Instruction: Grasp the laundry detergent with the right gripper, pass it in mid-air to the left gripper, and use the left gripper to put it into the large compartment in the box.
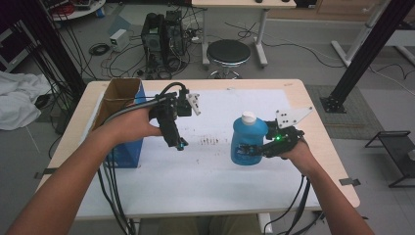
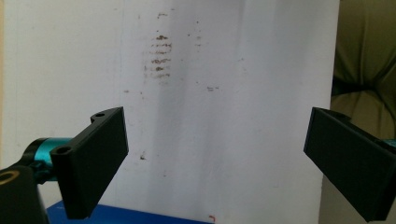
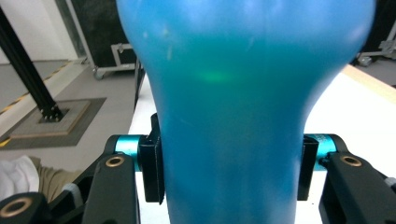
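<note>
cardboard box (image 1: 119,105) sits at the table's (image 1: 195,186) left edge | your left tongs (image 1: 180,145) hang wide open over the white sheet, nothing in them | blue bottle (image 1: 247,139) stands upright right of centre | your right tongs (image 1: 253,148) are clamped on its body

On the desk (image 1: 293,191), the cardboard box (image 1: 122,122) stands at the left edge; the bottle (image 1: 247,139) stands right of centre.
</note>
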`<state>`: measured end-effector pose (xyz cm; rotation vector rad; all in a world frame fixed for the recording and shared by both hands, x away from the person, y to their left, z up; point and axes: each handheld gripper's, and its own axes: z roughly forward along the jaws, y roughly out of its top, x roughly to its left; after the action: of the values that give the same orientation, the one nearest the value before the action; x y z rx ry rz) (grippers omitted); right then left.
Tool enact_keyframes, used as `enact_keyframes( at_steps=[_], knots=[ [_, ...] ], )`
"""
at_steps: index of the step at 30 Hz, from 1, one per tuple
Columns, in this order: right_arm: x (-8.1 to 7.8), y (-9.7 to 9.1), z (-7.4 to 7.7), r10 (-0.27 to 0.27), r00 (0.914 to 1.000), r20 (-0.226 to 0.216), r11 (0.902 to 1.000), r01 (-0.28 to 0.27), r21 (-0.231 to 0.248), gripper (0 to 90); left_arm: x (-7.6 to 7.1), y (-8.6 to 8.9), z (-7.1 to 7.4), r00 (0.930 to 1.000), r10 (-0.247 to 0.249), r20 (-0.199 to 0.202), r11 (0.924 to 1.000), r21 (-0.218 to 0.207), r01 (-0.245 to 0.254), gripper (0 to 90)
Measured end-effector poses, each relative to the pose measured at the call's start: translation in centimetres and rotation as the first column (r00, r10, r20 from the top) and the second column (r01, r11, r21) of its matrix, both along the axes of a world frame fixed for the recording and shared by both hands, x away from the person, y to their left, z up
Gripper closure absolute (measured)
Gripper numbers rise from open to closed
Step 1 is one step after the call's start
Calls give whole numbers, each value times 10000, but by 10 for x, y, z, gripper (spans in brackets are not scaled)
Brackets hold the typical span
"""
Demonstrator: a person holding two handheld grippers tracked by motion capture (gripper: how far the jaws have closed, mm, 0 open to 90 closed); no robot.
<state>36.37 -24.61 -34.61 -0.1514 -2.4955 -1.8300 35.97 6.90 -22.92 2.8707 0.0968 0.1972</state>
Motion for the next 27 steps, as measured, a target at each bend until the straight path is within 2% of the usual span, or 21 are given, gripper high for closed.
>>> enact_keyframes(
  at_steps=[4, 11, 17, 18, 20, 24, 26, 27],
  knots=[
    [1, 7, -2, 139, 9999, 91, 9995, -136, -291, 441, -4, -7, 3, 9999, -109, -108, 9999, 7, 109, 64],
    [2, 19, -5, 293, 9995, 96, 9986, -289, -436, 442, -6, -13, 8, 9996, -37, -272, 10000, 33, 38, 64],
    [2, 29, -5, 378, 9991, 183, 9987, -371, -355, 442, -9, -27, 14, 9992, -213, -334, 9996, 180, 219, 64],
    [2, 30, -5, 396, 9992, 88, 9987, -393, -338, 442, -10, -29, 16, 9991, -251, -353, 9994, 223, 259, 64],
    [3, 34, -5, 400, 9982, 445, 9989, -389, -269, 442, -10, -35, 18, 9986, -318, -423, 9993, 196, 327, 64],
    [2, 39, -4, 385, 9986, 350, 9988, -374, -324, 443, -11, -46, 23, 9979, -436, -488, 9981, 412, 456, 63],
    [2, 41, -5, 515, 9975, 480, 9984, -502, -269, 442, -11, -52, 24, 9974, -489, -525, 9976, 463, 513, 63],
    [1, 42, -5, 493, 9982, 355, 9984, -482, -310, 442, -11, -55, 25, 9970, -550, -544, 9969, 536, 579, 63]
  ],
)
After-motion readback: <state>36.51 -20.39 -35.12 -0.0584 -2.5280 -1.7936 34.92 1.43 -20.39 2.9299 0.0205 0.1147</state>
